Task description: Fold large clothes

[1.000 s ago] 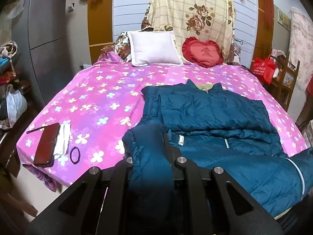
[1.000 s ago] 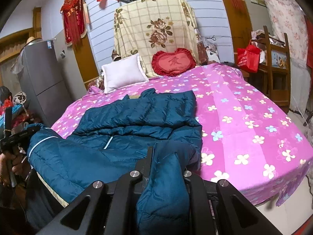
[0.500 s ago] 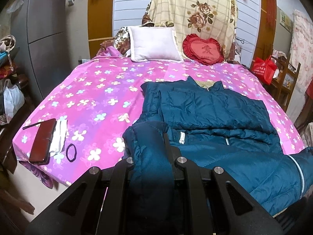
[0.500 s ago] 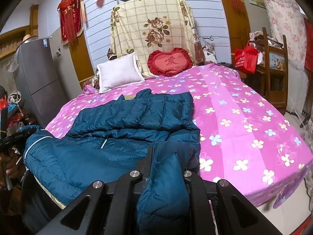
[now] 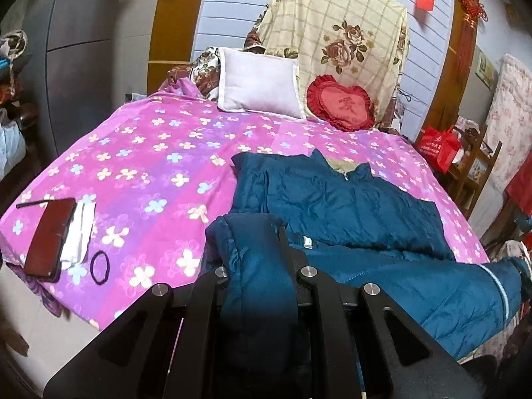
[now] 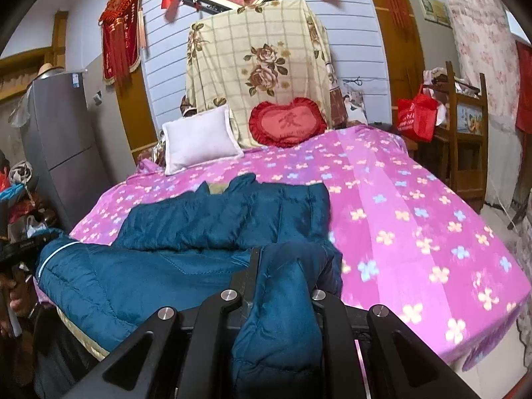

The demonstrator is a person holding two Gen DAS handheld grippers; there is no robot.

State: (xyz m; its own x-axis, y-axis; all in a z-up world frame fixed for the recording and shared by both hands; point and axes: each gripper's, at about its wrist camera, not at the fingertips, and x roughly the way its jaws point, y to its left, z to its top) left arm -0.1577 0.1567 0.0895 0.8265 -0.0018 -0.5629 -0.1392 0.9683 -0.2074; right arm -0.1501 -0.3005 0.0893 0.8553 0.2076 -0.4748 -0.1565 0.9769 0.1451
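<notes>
We have the big teal quilted puffer jacket (image 5: 335, 199) lying on the pink flower-print bedspread (image 5: 139, 166), collar toward the white square pillow (image 5: 259, 86), with its lower part lifted off the near edge of the bed. Our left gripper (image 5: 256, 266) is clenched on one bunched bottom corner of the jacket, and our right gripper (image 6: 282, 286) is clamped on the other corner, the hem stretched between them. We judge this to be the bottom-to-top fold, barely under way. Next we need to carry both corners together up and over toward the collar, keeping the hem taut and level, then lay it down squarely and clear of the dark red wallet (image 5: 50, 236) near the bed's left edge.
</notes>
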